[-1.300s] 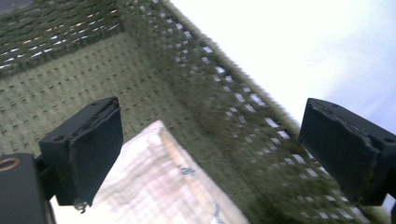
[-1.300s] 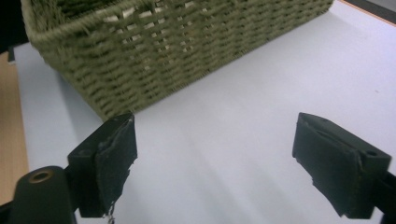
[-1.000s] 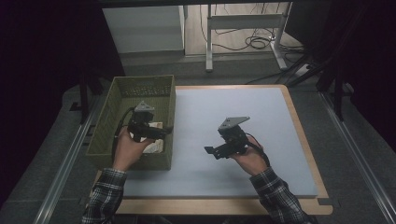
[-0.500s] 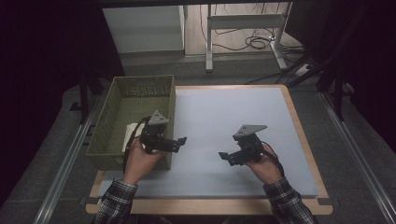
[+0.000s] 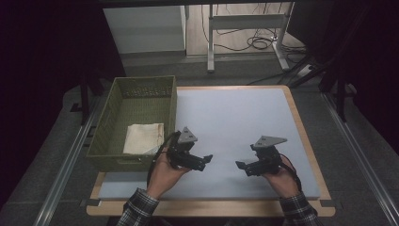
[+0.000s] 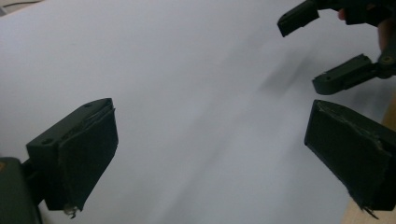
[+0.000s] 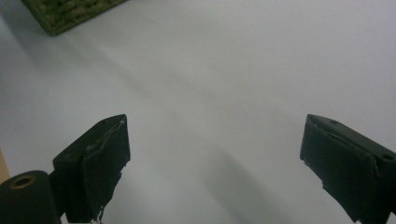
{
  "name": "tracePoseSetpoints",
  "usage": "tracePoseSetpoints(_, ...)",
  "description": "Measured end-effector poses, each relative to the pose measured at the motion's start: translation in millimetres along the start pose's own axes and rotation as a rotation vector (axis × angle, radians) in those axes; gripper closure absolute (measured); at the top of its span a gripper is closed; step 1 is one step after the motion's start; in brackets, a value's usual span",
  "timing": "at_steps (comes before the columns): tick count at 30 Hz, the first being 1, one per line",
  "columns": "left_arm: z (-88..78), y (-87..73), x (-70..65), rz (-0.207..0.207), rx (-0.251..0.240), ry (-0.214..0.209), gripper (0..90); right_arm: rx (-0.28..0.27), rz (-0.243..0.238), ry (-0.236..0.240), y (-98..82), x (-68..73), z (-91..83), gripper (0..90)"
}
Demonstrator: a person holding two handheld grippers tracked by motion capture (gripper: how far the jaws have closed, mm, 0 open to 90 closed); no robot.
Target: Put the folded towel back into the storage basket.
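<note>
Both grippers empty over the desk (image 5: 235, 113).
I hold the left gripper (image 5: 205, 160) and right gripper (image 5: 241, 165) with fingers spread wide; the folded cloth (image 5: 143, 138) lies in the green basket (image 5: 141, 84), just left of my left gripper.

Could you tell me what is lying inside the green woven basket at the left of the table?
A folded cream cloth lies in the green woven basket, near its front. Anything under the cloth is covered.
</note>
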State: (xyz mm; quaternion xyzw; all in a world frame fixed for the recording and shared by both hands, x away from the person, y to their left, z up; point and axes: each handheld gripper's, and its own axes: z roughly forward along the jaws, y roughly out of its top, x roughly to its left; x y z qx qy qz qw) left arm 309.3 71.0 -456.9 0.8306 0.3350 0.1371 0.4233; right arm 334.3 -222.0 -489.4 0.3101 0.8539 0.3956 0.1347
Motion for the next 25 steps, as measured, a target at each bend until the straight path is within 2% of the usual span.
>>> tracePoseSetpoints(4, 16.9, -6.1, -15.8, 0.021, 0.009, -0.021, 3.2, 0.033, -0.002, -0.028, -14.6, -6.8, -4.4, 7.7)
tracePoseSetpoints(7, 30.1, -11.5, -29.5, 0.062, 0.035, -0.017, 3.1, 0.045, 0.008, -0.043, -24.0, -11.8, -7.2, 7.6)
tracePoseSetpoints(9, 39.8, -15.8, -34.1, 0.062, 0.048, -0.031, 2.8, 0.049, 0.017, -0.052, -30.2, -14.7, -7.9, 7.6)
tracePoseSetpoints(13, 59.4, -26.3, -31.9, 0.032, 0.071, -0.051, 2.9, 0.07, 0.014, -0.077, -43.0, -18.8, -7.1, 7.6)
tracePoseSetpoints(16, 71.8, -33.1, -28.3, 0.014, 0.104, -0.049, 3.0, 0.094, 0.013, -0.102, -53.4, -22.6, -4.5, 7.0)
tracePoseSetpoints(18, 81.0, -38.3, -26.0, 0.002, 0.134, -0.043, 3.2, 0.074, 0.026, -0.091, -56.9, -24.9, -5.1, 6.7)
tracePoseSetpoints(19, 86.6, -41.6, -25.4, 0.001, 0.152, -0.042, 3.3, 0.073, 0.033, -0.099, -57.1, -25.2, -5.5, 6.7)
tracePoseSetpoints(21, 88.3, -42.4, -30.0, 0.042, 0.158, -0.016, 1.3, 0.078, 0.023, -0.107, -57.1, -24.2, -4.6, 6.4)
tracePoseSetpoints(25, 88.2, -43.1, -30.0, 0.039, 0.155, -0.017, 1.2, 0.078, 0.02, -0.111, -58.0, -23.5, -4.5, 6.4)
